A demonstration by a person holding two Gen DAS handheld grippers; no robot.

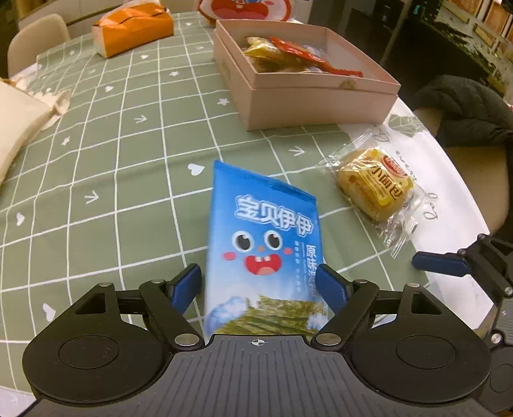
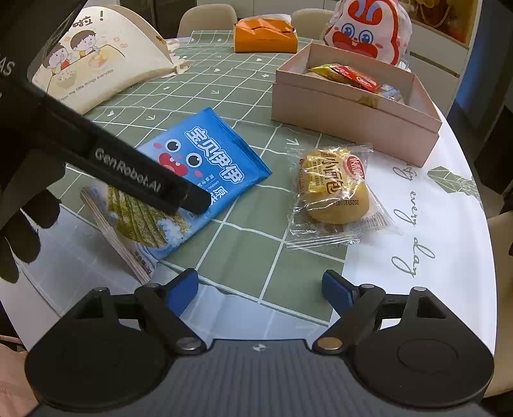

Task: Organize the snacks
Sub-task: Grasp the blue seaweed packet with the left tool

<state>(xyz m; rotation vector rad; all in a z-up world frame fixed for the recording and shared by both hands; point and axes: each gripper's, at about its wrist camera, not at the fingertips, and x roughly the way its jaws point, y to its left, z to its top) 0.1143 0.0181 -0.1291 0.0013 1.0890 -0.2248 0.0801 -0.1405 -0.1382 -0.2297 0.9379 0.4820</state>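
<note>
A blue seaweed snack packet [image 1: 263,243] lies on the green checked tablecloth, its near end between the wide-open fingers of my left gripper [image 1: 261,285]. In the right wrist view the packet [image 2: 205,166] lies flat with the left gripper [image 2: 192,199] low over it. A small bread in clear wrap [image 1: 375,182] [image 2: 333,189] lies to the right of it. A pink open box [image 1: 307,93] [image 2: 352,118] holding several snacks stands behind. My right gripper [image 2: 259,288] is open and empty above the table's near edge.
An orange tissue pack [image 1: 134,29] [image 2: 264,35], a rabbit-print bag [image 2: 365,29] and a cream cartoon bag [image 2: 96,54] sit at the back. The table's white edge [image 2: 433,224] runs on the right, with chairs beyond.
</note>
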